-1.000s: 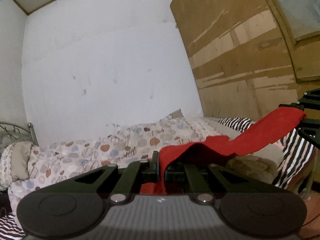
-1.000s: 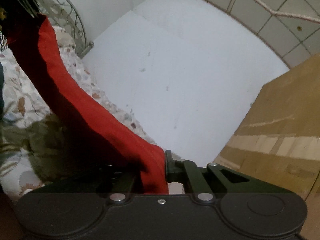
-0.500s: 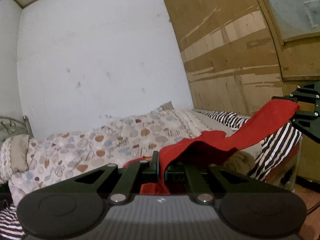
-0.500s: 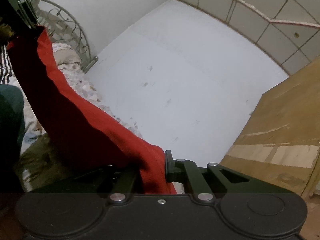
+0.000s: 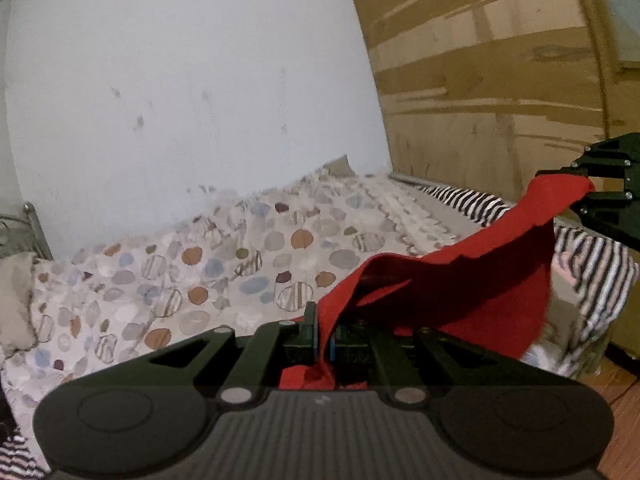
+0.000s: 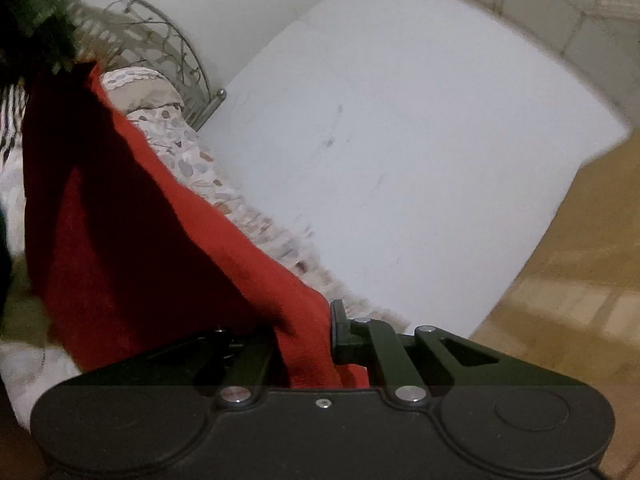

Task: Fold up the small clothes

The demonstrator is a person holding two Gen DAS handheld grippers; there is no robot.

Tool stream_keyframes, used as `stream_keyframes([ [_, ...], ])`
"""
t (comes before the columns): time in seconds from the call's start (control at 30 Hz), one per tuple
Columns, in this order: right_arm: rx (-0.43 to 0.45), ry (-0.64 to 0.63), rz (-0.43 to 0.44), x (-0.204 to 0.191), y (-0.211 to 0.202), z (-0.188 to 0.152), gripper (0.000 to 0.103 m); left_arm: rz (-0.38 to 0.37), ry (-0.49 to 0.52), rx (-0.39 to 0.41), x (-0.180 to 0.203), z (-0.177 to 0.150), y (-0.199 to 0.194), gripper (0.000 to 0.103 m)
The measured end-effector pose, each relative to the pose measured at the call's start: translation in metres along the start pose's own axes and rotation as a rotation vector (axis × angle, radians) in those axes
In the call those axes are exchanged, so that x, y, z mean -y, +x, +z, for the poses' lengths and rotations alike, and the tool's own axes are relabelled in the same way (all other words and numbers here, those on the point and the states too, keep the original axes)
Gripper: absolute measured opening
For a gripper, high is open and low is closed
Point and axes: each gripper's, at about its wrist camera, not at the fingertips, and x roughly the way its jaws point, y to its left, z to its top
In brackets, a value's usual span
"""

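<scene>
**Red cloth held stretched between both grippers above the bed**

No readable writing is seen; only a small pale mark sits on the left gripper's ribbed housing. The left gripper (image 5: 323,334) is clenched on one end of the red cloth (image 5: 472,280), and the right gripper (image 6: 316,332) is clamped on the other end. The cloth is held sagging in the air over the near right part of the bed (image 5: 200,264), whose dotted cover lies open to the left and far side. A striped fabric (image 5: 592,276) is partly hidden behind the cloth. The right view is blurred, and a dark shape at its upper left cannot be made out.
</scene>
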Motion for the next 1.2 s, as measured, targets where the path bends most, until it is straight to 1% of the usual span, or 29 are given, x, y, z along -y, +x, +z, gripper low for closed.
stream_keyframes([
  [0.07, -0.051, 0.045, 0.035, 0.014, 0.038, 0.005, 0.006, -0.012, 0.001, -0.047, -0.013, 0.013, 0.037, 0.005],
  [0.17, -0.134, 0.089, 0.090, 0.026, 0.095, 0.003, 0.006, -0.034, 0.005, -0.119, -0.029, 0.023, 0.095, 0.005],
  [0.27, -0.214, 0.125, 0.150, 0.033, 0.151, -0.007, 0.007, -0.076, 0.000, -0.204, -0.045, 0.021, 0.152, 0.005],
  [0.37, -0.299, 0.183, 0.226, 0.037, 0.207, -0.023, 0.008, -0.126, -0.041, -0.291, -0.063, 0.008, 0.206, 0.005],
  [0.4, -0.319, 0.190, 0.248, 0.036, 0.223, -0.030, 0.008, -0.143, -0.063, -0.320, -0.071, 0.003, 0.226, 0.005],
  [0.5, -0.382, 0.208, 0.294, 0.016, 0.267, -0.047, 0.008, -0.194, -0.132, -0.392, -0.087, -0.019, 0.269, 0.006],
  [0.57, -0.432, 0.236, 0.317, 0.009, 0.291, -0.065, 0.008, -0.261, -0.229, -0.434, -0.102, -0.036, 0.291, 0.010],
  [0.6, -0.457, 0.247, 0.325, 0.005, 0.302, -0.073, 0.009, -0.294, -0.285, -0.449, -0.110, -0.043, 0.297, 0.013],
  [0.67, -0.496, 0.271, 0.340, 0.002, 0.317, -0.090, 0.011, -0.366, -0.376, -0.453, -0.128, -0.058, 0.300, 0.032],
  [0.7, -0.509, 0.283, 0.349, 0.001, 0.322, -0.095, 0.013, -0.379, -0.410, -0.435, -0.138, -0.063, 0.298, 0.056],
  [0.73, -0.518, 0.294, 0.356, 0.000, 0.325, -0.099, 0.014, -0.369, -0.451, -0.392, -0.149, -0.069, 0.291, 0.072],
  [0.8, -0.523, 0.305, 0.371, -0.001, 0.330, -0.104, 0.018, -0.356, -0.485, -0.315, -0.162, -0.075, 0.273, 0.081],
  [0.83, -0.528, 0.308, 0.373, 0.000, 0.332, -0.105, 0.023, -0.353, -0.493, -0.294, -0.167, -0.078, 0.264, 0.084],
  [0.87, -0.533, 0.312, 0.378, 0.002, 0.335, -0.107, 0.025, -0.339, -0.498, -0.284, -0.171, -0.080, 0.255, 0.084],
  [0.9, -0.543, 0.321, 0.388, 0.005, 0.338, -0.108, 0.030, -0.329, -0.498, -0.276, -0.172, -0.083, 0.247, 0.087],
  [0.93, -0.553, 0.333, 0.391, 0.009, 0.341, -0.108, 0.040, -0.327, -0.494, -0.269, -0.170, -0.085, 0.239, 0.090],
  [0.97, -0.563, 0.350, 0.386, 0.014, 0.345, -0.109, 0.046, -0.329, -0.488, -0.262, -0.165, -0.088, 0.232, 0.091],
  [1.0, -0.570, 0.372, 0.373, 0.022, 0.348, -0.108, 0.058, -0.338, -0.485, -0.256, -0.157, -0.090, 0.225, 0.094],
  [1.03, -0.573, 0.395, 0.356, 0.030, 0.351, -0.108, 0.066, -0.349, -0.477, -0.257, -0.149, -0.091, 0.223, 0.095],
  [1.1, -0.567, 0.443, 0.294, 0.047, 0.354, -0.106, 0.070, -0.374, -0.441, -0.255, -0.124, -0.092, 0.219, 0.095],
  [1.17, -0.559, 0.487, 0.237, 0.062, 0.352, -0.105, 0.077, -0.367, -0.385, -0.249, -0.096, -0.093, 0.217, 0.095],
  [1.2, -0.549, 0.500, 0.206, 0.067, 0.348, -0.104, 0.086, -0.354, -0.361, -0.246, -0.084, -0.094, 0.218, 0.095],
])
